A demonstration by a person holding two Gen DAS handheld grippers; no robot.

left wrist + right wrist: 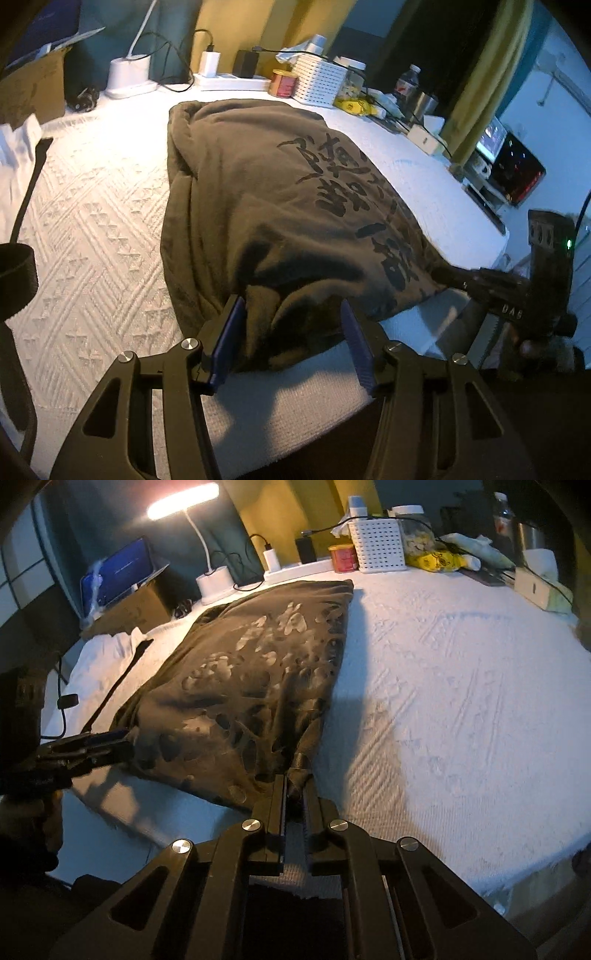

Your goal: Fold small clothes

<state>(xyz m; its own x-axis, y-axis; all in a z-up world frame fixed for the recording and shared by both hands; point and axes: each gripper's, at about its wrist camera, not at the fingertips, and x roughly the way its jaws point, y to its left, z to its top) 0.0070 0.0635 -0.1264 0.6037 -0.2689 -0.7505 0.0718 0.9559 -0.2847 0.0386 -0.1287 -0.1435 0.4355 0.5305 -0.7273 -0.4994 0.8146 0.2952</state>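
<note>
A dark olive garment with black printed characters [266, 206] lies lengthwise on the white textured table cover [92, 229]; it also shows in the right wrist view [251, 672]. My left gripper [291, 314] is open, its blue pads either side of the garment's near left corner, cloth between them. My right gripper [294, 786] is shut on the garment's near right corner. In the left wrist view the right gripper [461, 280] holds that corner at the table's edge. In the right wrist view the left gripper [110, 738] sits at the other corner.
Along the back edge stand a lit desk lamp [214, 579], a power strip with chargers [229, 79], a red tin [282, 83], a white perforated basket [321, 79], jars and bottles. A cardboard box with a laptop [122, 576] and white cloth [107, 646] lie at the left.
</note>
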